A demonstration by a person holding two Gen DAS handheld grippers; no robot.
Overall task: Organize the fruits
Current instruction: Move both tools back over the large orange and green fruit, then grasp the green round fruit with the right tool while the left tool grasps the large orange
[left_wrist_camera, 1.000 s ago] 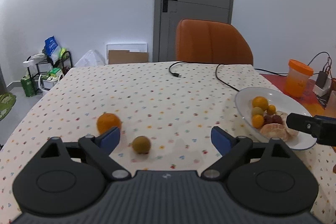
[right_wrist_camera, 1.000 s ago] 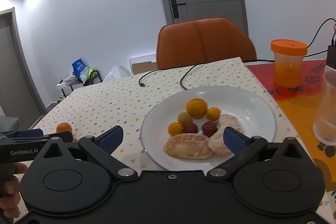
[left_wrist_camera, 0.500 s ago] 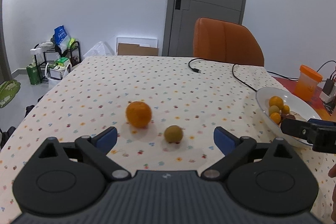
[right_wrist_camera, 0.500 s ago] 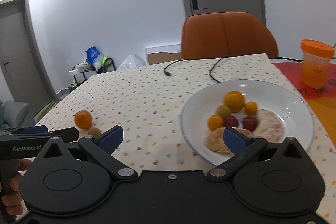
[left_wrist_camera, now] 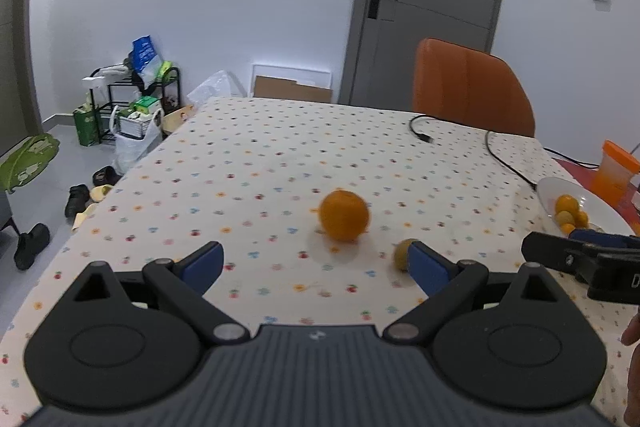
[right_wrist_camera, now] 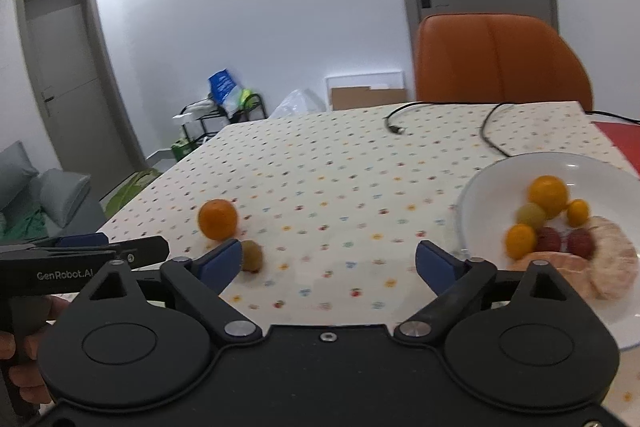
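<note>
An orange (left_wrist_camera: 344, 215) lies on the dotted tablecloth, a little beyond my open left gripper (left_wrist_camera: 316, 265) and between its fingers. A small green-brown fruit (left_wrist_camera: 401, 254) sits against the right fingertip (left_wrist_camera: 428, 267). In the right wrist view the orange (right_wrist_camera: 217, 219) and the small fruit (right_wrist_camera: 252, 255) lie at the left, the small fruit just by the left fingertip (right_wrist_camera: 220, 263) of my open right gripper (right_wrist_camera: 330, 265). The white plate (right_wrist_camera: 492, 179) at the right holds several small fruits and peeled citrus (right_wrist_camera: 608, 263). The plate (left_wrist_camera: 600, 207) also shows in the left wrist view.
An orange chair (left_wrist_camera: 472, 91) stands behind the table, with a black cable (left_wrist_camera: 500, 155) lying on the cloth. An orange-lidded cup (left_wrist_camera: 616, 167) is at the far right. A rack with bags (left_wrist_camera: 132, 95) and shoes (left_wrist_camera: 76, 199) sit on the floor to the left.
Both views have swung left. The orange and the small fruit have shifted right in both frames, and the left gripper has come closer to the orange. The plate has slid toward the right edge.
</note>
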